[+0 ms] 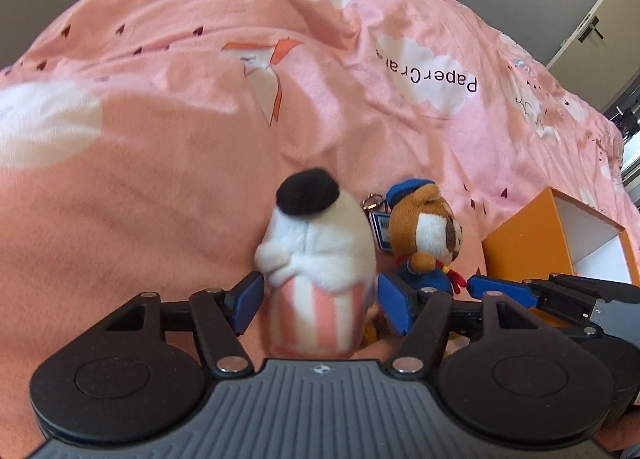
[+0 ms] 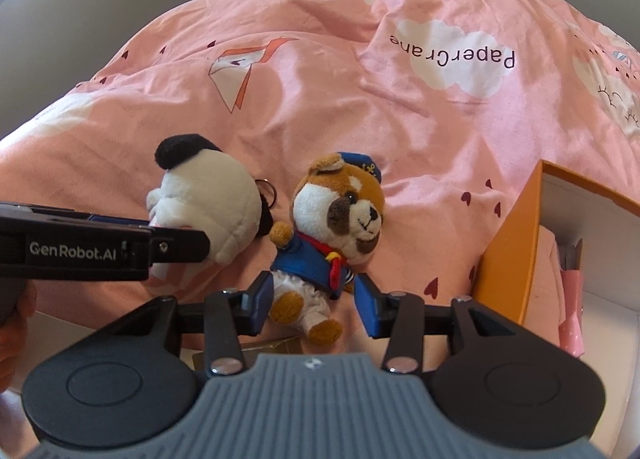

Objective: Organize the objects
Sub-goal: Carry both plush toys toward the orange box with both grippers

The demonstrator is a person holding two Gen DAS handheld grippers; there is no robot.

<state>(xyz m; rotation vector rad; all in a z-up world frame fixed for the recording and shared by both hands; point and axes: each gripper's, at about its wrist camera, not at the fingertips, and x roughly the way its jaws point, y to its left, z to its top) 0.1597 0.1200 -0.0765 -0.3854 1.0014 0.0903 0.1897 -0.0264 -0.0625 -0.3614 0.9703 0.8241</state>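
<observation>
The plush toys were what the tidying turned on: a white panda-like doll [image 1: 316,255] in a pink-striped outfit and, just to its right, a brown dog doll [image 2: 340,219] in a blue sailor suit, both lying on the pink bedspread [image 1: 160,119]. An orange box [image 2: 516,243] with a white inside stood open at the right, near the dog doll. The left gripper [image 1: 320,305] straddled the white doll's striped lower half with its blue pads spread wide, and I saw a gap on each side, so nothing was pinched. The right gripper [image 2: 314,307] stood about half spread around the dog doll's legs, the pads beside the legs but not clearly pressing. I judged the step to be the pick-up of both toys, not yet secured, and the box the likely place for them. The next move would call for each claw to close on the soft body low between the pads, firmly enough that the plush does not slip out. The left wrist view showed the white doll's striped body and a blue tag [image 1: 381,229] behind the dog doll's head, which the other view lacked. The right wrist view showed the dog doll's face, a pink item [image 2: 570,299] inside the box, and the left gripper from the side.
</observation>
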